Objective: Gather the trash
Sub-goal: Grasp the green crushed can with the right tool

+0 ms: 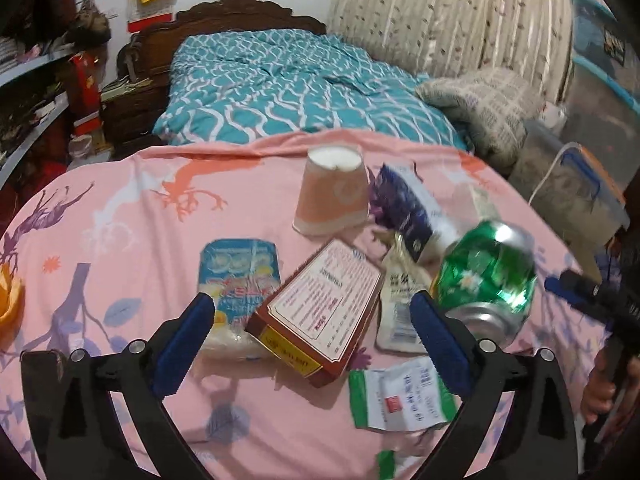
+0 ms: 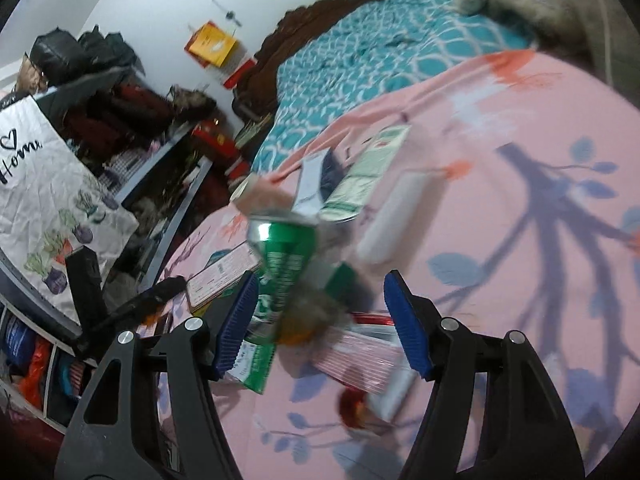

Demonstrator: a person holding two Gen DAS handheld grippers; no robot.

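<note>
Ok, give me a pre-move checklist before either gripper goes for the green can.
1. Left gripper open: ok, its jaws stand wide, with the red-brown box between them.
2. Right gripper open: ok, jaws apart.
3. Green can free of any grip: cannot tell; it is motion-blurred in both views and looks tilted.
4. Can lined up with the right gripper: cannot tell; in the right wrist view it sits near the left-hand finger, not centred.
5. Clutter around the can: not ok; the green and white sachet and a white wrapper lie close by.
6. Paper cup out of the way: ok, it stands upside down behind the pile.
</note>
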